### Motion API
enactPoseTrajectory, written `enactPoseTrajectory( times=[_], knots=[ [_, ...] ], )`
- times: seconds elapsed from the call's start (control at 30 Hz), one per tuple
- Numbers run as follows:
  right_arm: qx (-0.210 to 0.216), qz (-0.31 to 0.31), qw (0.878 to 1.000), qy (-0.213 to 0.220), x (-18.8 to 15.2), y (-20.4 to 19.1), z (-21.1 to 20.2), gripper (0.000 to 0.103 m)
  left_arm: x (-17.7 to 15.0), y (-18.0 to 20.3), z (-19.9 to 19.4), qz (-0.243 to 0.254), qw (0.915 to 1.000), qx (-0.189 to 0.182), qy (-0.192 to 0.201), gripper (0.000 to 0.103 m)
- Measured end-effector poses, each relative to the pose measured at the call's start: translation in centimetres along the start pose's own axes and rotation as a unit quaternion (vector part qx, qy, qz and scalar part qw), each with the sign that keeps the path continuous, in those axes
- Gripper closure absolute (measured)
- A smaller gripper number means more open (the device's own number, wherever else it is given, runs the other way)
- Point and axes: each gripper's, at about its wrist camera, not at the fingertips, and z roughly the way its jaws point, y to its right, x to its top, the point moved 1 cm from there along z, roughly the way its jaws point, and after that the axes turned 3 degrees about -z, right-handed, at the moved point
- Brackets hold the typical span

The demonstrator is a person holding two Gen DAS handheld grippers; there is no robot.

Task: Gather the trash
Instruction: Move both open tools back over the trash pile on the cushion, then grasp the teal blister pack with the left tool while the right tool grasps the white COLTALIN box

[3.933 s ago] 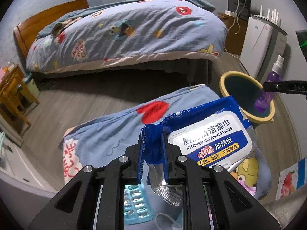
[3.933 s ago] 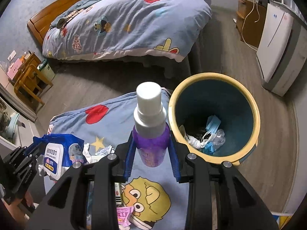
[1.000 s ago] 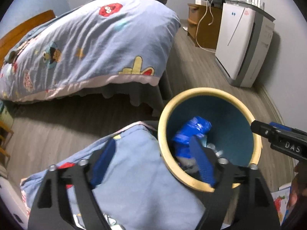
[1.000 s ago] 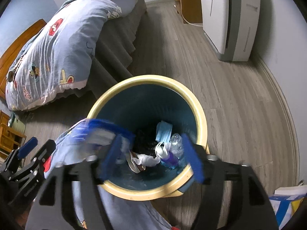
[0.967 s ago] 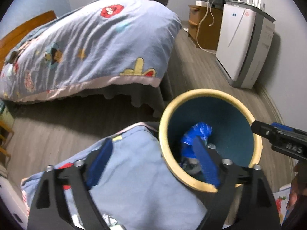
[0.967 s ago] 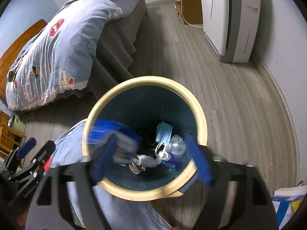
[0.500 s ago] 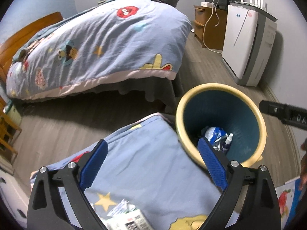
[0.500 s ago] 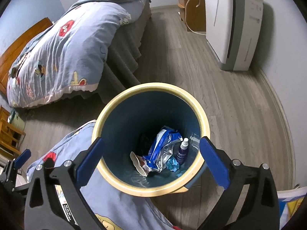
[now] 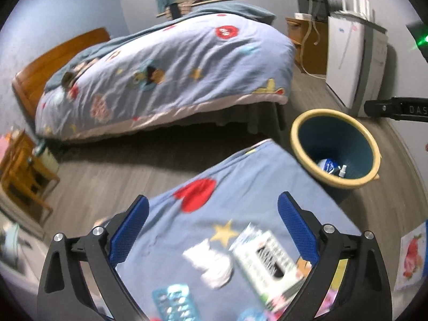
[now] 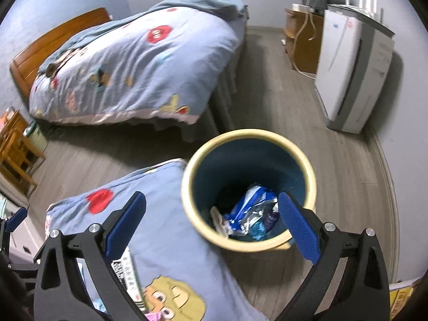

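Note:
A yellow-rimmed blue trash bin (image 10: 307,160) stands on the floor beside a blue cartoon cloth (image 10: 171,230); it also shows in the left wrist view (image 9: 302,123). Inside lie the blue wipes pack (image 10: 251,206) and the purple spray bottle (image 9: 342,170). My left gripper (image 9: 212,214) is open and empty above the cloth (image 9: 240,187), over a white crumpled tissue (image 9: 211,263), a white box (image 9: 267,262) and a teal blister pack (image 9: 174,302). My right gripper (image 10: 211,211) is open and empty, near the bin's rim.
A bed with a blue cartoon duvet (image 9: 165,67) stands behind. A white air purifier (image 10: 350,75) and a wooden cabinet (image 10: 299,40) line the right wall. A small wooden stool (image 9: 21,171) stands at the left. Grey wood floor (image 10: 267,101) lies between.
Both grippers let go of the wipes pack and spray bottle into the bin, then drew back. The left one now looks at the trash on the cloth.

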Motion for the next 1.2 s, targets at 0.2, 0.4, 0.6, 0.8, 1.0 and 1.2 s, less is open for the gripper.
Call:
enactPoseTrajectory(
  times=[0.2, 0.4, 0.6, 0.8, 1.0, 1.2],
  knots=[
    [0.035, 0.003, 0.999, -0.015, -2.1, -3.7, -0.8, 0.006, -3.8, -5.5, -1.9, -0.059, 0.9980, -0.008, -0.021, 0.007],
    [0.030, -0.007, 0.998, -0.049, -5.2, -6.3, 0.2, 0.006, -6.3, -9.4, -1.9, -0.107, 0.9936, -0.009, -0.036, 0.007],
    [0.034, 0.013, 0.995, -0.095, -8.8, -8.5, 2.6, 0.006, -8.6, -11.8, -0.3, -0.109, 0.9912, 0.013, -0.074, 0.006],
    [0.044, -0.011, 0.988, -0.144, -12.3, -12.4, 5.6, 0.006, -11.2, -12.8, 2.5, -0.109, 0.9841, 0.021, -0.138, 0.006],
    [0.036, -0.035, 0.984, -0.171, -13.5, -13.6, 7.5, 0.006, -14.1, -11.0, 5.1, -0.084, 0.9762, 0.017, -0.199, 0.006],
    [0.057, -0.026, 0.978, -0.198, -13.9, -14.0, 8.8, 0.006, -15.5, -9.7, 7.2, -0.068, 0.9701, 0.010, -0.233, 0.006]
  ],
)
